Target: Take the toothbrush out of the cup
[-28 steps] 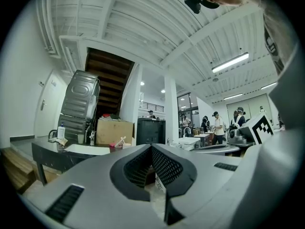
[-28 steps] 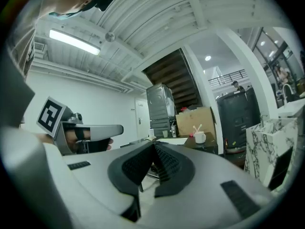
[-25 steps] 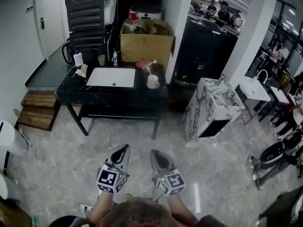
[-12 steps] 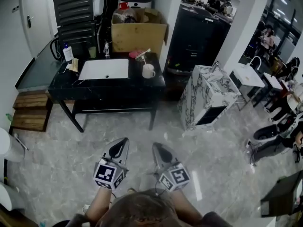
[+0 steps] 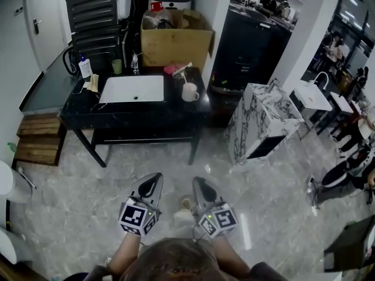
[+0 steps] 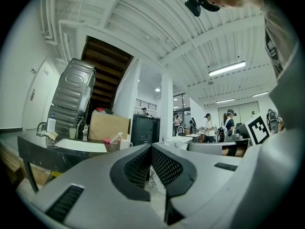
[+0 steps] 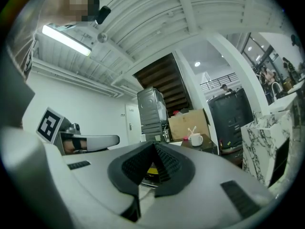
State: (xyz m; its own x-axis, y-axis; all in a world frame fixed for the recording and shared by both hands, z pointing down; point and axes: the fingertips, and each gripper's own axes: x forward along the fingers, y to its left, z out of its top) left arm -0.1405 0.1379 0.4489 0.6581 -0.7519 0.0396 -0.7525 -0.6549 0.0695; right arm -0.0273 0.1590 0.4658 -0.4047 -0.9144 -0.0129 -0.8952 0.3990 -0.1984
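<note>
Toothbrush (image 7: 190, 130) standing near-upright in cup (image 7: 195, 139); left gripper (image 5: 154, 178) and right gripper (image 5: 198, 182) closed, empty.

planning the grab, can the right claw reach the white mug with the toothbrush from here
Probably not yet: the right claw hangs shut over the grey floor, well short of the black table where the white mug stands. Nothing blocks the path.

Dim, soft head view; gripper views bend into black corners, ceiling strip light (image 6: 227, 68) glaring.
</note>
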